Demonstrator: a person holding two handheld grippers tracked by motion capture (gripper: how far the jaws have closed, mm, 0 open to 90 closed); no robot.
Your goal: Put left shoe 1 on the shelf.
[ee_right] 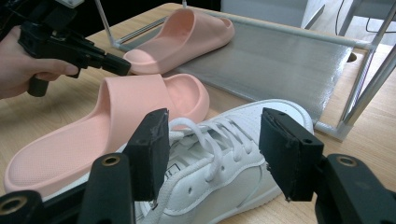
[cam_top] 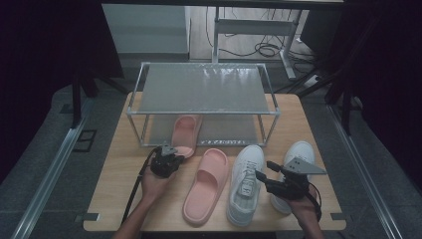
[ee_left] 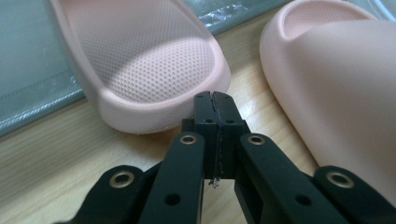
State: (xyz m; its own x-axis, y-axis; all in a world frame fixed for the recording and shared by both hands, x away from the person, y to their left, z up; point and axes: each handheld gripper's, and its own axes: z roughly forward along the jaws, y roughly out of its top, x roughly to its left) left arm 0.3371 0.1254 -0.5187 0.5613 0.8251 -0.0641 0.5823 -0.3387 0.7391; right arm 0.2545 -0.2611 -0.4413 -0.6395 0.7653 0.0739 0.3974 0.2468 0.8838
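Left gripper: my jaws pressed together, hand low, pointing forward. Right gripper: my jaws spread wide, angled leftward.

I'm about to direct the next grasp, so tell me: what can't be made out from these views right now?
- Front of the slipper on the rack: high view, hidden under the rack's top shelf.
- Right sneaker: high view, heel hidden behind the right gripper.
- Whether the left gripper, jaws shut, touches that slipper's heel: left gripper view, contact hidden behind the jaws.
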